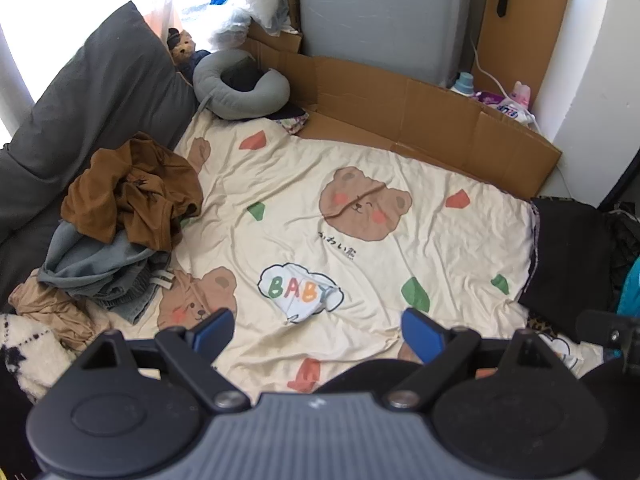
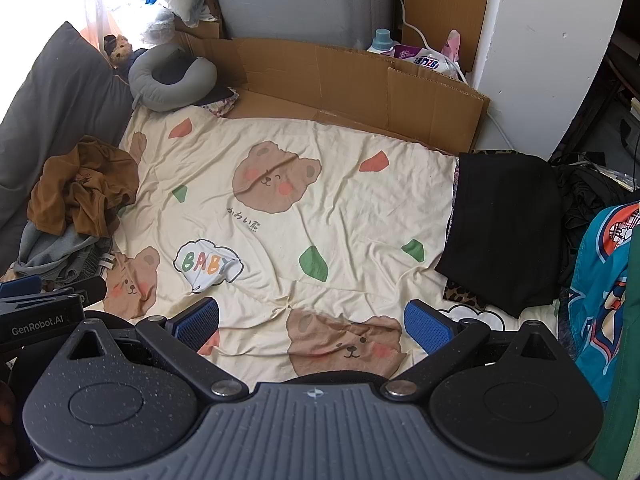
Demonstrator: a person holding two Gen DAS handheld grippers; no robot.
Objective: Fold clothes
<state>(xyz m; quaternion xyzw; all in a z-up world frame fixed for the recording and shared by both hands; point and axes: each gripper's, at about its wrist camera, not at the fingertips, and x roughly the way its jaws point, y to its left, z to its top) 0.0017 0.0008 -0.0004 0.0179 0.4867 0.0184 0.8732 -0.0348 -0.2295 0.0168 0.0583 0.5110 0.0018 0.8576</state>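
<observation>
A heap of unfolded clothes lies at the left of the bed: a brown garment (image 1: 132, 192) (image 2: 84, 188) on top, grey-blue pieces (image 1: 96, 268) (image 2: 60, 256) under it, a tan one (image 1: 52, 308) in front. A folded black garment (image 1: 572, 260) (image 2: 504, 224) rests at the bed's right edge. My left gripper (image 1: 318, 332) hovers open over the cream bear-print sheet (image 1: 360, 280), nothing between its blue pads. My right gripper (image 2: 312, 320) is open too, above the sheet (image 2: 340, 208). The left gripper's body (image 2: 36, 312) shows at the left of the right wrist view.
A grey pillow (image 1: 100, 92) and grey neck pillow (image 1: 240, 84) sit at the back left. Flattened cardboard (image 1: 420, 120) lines the far edge, with detergent bottles (image 2: 420, 52) behind. A teal printed garment (image 2: 600, 280) hangs at the right. A white fuzzy fabric (image 1: 28, 356) lies front left.
</observation>
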